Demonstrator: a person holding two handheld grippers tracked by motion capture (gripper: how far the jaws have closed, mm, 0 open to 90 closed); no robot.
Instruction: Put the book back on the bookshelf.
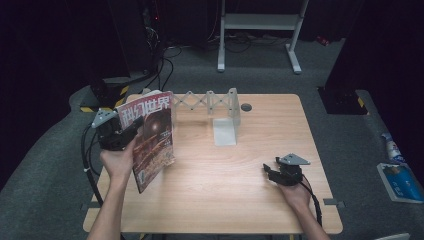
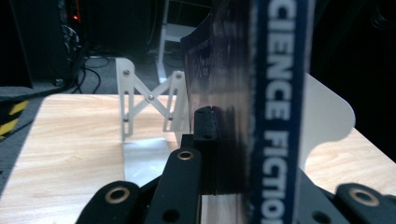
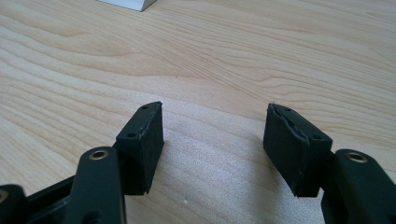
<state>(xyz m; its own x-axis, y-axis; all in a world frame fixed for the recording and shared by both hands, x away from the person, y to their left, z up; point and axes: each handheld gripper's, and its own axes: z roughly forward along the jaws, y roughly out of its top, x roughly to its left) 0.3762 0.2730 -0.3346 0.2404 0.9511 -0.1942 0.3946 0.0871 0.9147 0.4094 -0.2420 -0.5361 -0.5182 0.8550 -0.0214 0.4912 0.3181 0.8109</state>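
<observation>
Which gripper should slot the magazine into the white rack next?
Left. The left gripper is shut on the magazine, upright beside the rack. The right gripper rests open on the table.

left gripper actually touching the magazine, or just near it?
Touching. In the left gripper view, the left gripper has its jaws clamped on the magazine, with a black pad pressed flat against its cover. The high view shows the magazine held upright above the table.

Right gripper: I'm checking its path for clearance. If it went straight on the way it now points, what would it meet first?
Probably bare table. The open right gripper points low across the wood; a white bookend base sits far ahead, off to one side.
</observation>
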